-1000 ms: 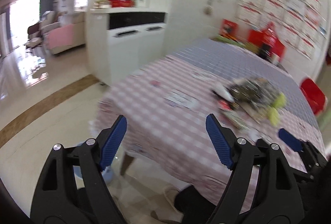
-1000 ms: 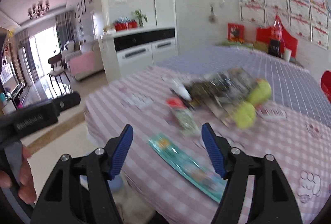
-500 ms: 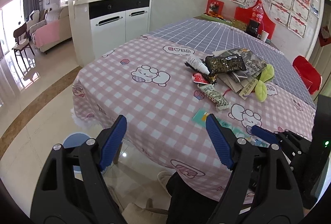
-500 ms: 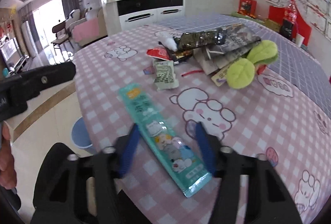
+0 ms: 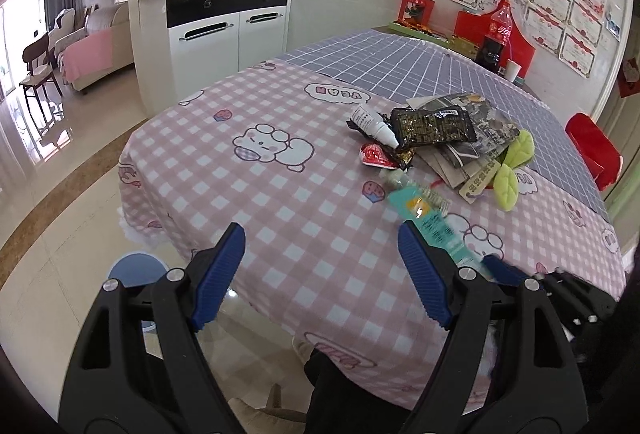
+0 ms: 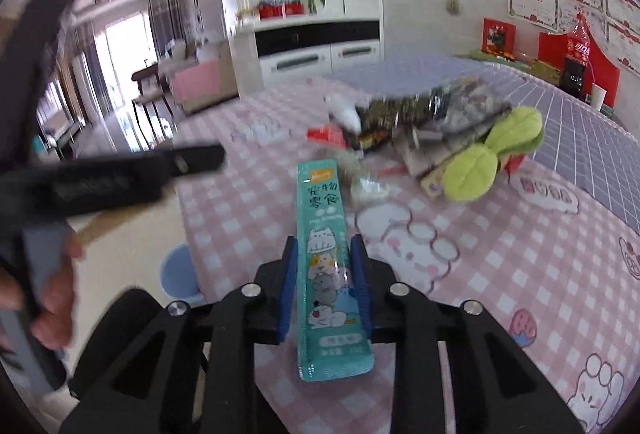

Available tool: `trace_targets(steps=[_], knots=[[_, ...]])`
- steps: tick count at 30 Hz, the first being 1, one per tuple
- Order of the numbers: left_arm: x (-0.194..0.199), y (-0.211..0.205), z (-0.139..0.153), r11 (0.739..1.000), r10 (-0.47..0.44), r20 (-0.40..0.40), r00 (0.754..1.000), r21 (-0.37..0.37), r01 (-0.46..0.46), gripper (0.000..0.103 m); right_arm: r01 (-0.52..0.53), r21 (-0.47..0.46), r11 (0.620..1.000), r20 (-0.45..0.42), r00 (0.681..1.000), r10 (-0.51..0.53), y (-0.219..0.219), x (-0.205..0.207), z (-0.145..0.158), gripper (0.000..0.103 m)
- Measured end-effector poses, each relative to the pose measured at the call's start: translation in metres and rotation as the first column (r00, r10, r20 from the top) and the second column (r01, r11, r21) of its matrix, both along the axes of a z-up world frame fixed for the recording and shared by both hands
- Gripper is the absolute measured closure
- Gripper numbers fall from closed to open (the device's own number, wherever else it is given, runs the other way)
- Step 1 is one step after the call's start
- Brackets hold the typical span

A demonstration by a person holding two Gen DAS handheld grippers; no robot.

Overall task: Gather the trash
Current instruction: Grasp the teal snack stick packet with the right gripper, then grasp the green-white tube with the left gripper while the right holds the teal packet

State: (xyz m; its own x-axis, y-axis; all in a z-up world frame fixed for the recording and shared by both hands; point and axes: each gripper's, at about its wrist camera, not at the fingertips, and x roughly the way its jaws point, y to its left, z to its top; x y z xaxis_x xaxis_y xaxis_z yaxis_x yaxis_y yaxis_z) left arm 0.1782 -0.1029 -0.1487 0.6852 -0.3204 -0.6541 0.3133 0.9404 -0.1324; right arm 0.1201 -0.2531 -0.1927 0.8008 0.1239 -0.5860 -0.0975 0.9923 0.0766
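Note:
A long teal snack packet (image 6: 322,201) lies lengthwise between the blue pads of my right gripper (image 6: 324,246). Its jaws are closing, and the pads press on the packet's two long edges. In the left wrist view the same packet (image 5: 424,213) shows blurred, running to my right gripper (image 5: 504,270). Beyond it sits a heap of trash: a black wrapper (image 5: 432,127), a small white bottle (image 5: 374,121), a red wrapper (image 5: 376,155) and a green leaf toy (image 5: 516,161). My left gripper (image 5: 320,234) stands open over the table's near edge, with nothing between its fingers.
The table wears a pink checked cloth (image 5: 260,201) with a blue checked one behind. A round blue bin (image 5: 136,270) stands on the floor by the table's near left corner. A white cabinet (image 5: 224,33) is at the back. A hand (image 6: 52,294) holds the left gripper.
My right jaws have narrowed from wide apart until they pinch the teal packet. Both grippers have come nearer the table and dipped a little.

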Motion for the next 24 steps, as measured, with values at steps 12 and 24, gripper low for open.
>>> trace_targets(steps=[12, 24], knots=[[0.037, -0.068, -0.015, 0.997, -0.080, -0.088, 0.993, -0.010, 0.080, 0.025, 0.191, 0.021, 0.981, 0.069, 0.979, -0.192, -0.044, 0.020, 0.027, 0.077], [0.067, -0.102, -0.030, 0.994, -0.099, -0.165, 0.981, 0.034, 0.106, 0.061, 0.205, 0.074, 0.976, 0.014, 0.978, -0.207, -0.060, 0.037, 0.029, 0.077]])
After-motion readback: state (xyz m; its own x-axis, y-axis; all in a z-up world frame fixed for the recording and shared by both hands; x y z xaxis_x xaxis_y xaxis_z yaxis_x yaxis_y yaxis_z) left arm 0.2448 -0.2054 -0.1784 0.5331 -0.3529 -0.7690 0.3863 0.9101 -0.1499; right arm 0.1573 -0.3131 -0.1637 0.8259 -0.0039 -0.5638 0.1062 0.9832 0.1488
